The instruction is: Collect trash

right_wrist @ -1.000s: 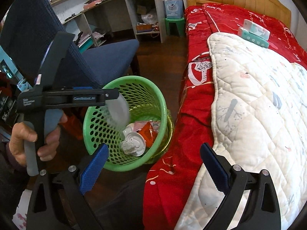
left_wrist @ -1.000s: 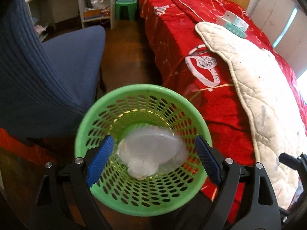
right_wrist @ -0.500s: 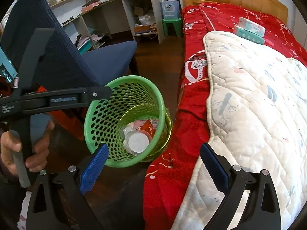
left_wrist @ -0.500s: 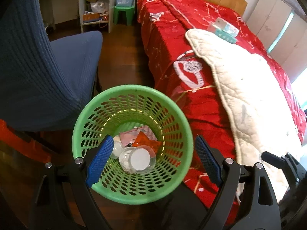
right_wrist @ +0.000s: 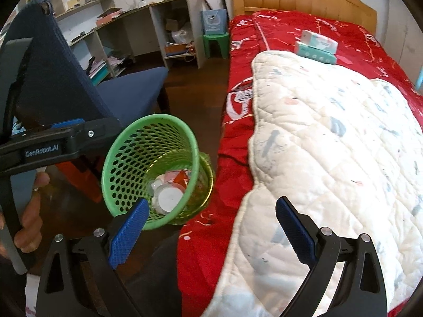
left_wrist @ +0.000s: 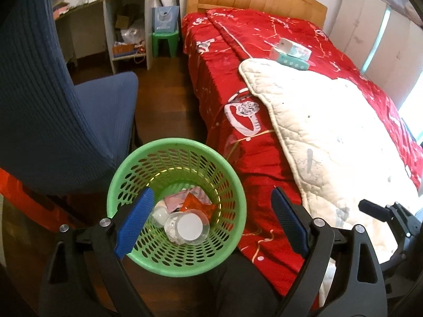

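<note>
Now | left gripper (left_wrist: 211, 223) spread wide above green basket (left_wrist: 137, 169) | right gripper (right_wrist: 211, 231) wide, empty

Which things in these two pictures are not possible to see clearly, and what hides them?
- Trash under the clear cup in the green basket: left wrist view, covered by the cup and the left gripper finger.
- Shelf contents: right wrist view, too small.
- Stacked boxes on the bed: print too small in both views.
- Basket's base: right wrist view, hidden by its wall.

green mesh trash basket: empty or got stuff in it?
Not empty. The green perforated plastic basket holds a clear plastic cup and orange wrapper at the bottom.
</note>
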### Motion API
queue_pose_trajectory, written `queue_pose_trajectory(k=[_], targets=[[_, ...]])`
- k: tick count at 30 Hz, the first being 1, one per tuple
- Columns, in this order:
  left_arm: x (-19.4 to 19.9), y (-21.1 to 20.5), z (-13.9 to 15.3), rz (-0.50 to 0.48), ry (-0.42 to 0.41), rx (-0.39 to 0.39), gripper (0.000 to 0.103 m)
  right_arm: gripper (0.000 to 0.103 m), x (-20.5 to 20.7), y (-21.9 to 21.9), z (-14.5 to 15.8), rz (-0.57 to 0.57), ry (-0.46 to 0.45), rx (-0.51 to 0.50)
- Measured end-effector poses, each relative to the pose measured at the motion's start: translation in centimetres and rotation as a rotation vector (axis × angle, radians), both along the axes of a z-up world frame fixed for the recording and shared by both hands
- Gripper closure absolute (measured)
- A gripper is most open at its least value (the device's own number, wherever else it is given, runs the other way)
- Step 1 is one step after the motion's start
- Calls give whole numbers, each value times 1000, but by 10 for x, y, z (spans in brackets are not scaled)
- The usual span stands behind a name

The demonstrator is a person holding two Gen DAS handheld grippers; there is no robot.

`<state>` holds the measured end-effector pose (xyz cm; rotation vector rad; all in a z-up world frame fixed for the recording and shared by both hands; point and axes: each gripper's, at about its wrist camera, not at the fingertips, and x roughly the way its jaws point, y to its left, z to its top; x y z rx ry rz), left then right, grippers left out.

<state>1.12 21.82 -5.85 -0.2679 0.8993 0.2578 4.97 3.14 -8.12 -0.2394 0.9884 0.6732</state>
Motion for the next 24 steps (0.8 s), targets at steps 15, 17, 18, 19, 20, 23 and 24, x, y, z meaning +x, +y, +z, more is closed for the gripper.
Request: queue_pose_trajectory(k=[15, 17, 18, 19, 20, 23, 24], targets=[[-5, -38, 16, -35, -38, 38, 10, 8, -5, -42, 18, -124, -51, -12], [-4, -43, 19, -43, -43, 48, 9, 8, -6, -47, 20, -138, -58, -13], [-4, -47, 21, -49, -47, 55, 9, 8, -6, -49, 21, -143, -62, -13], [-4, -50, 22, -53, -49, 60, 9, 7, -6, -51, 22, -151, -65, -11], [-4, -53, 24, -57, -52, 65, 9, 7, -7, -54, 23, -156, -67, -10], [-5, -61, 27, -70, -60, 75, 8, 7, -8, -62, 26, -175, -74, -2], [-5, -64, 28, -73, -62, 77, 8, 7, -8, -64, 27, -180, -77, -3]])
